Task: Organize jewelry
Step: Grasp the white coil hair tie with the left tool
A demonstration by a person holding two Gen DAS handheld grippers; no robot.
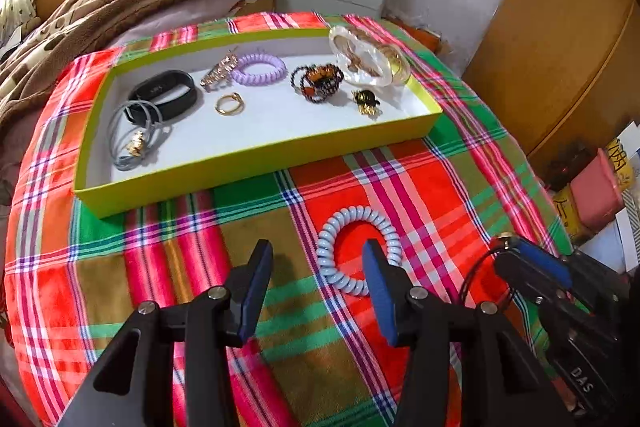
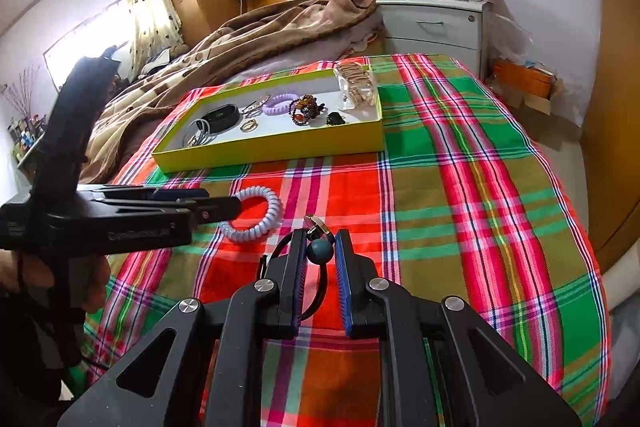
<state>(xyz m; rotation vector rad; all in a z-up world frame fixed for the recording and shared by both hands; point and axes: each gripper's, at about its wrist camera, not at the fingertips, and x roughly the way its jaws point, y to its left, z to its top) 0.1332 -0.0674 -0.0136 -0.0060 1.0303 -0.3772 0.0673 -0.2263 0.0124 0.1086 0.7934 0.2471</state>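
A yellow-green tray [image 1: 256,163] [image 2: 280,147] on the plaid cloth holds a black band [image 1: 168,95], grey hair ties [image 1: 136,139], a purple coil tie [image 1: 260,69], a gold ring [image 1: 229,103], beaded bracelets [image 1: 318,83] and a clear bag of bangles [image 1: 368,59]. A pale blue coil hair tie [image 1: 352,251] [image 2: 256,215] lies on the cloth in front of the tray. My left gripper [image 1: 320,263] [image 2: 212,205] is open, its right finger inside the coil. My right gripper [image 2: 321,251] [image 1: 516,247] is shut on a black hair tie with a teal bead [image 2: 320,251].
A brown blanket [image 2: 240,39] is heaped behind the tray. A grey nightstand [image 2: 436,23] stands at the back. Wooden wardrobe doors [image 1: 552,39] line the right side. Boxes and bags [image 1: 596,187] sit on the floor at the right.
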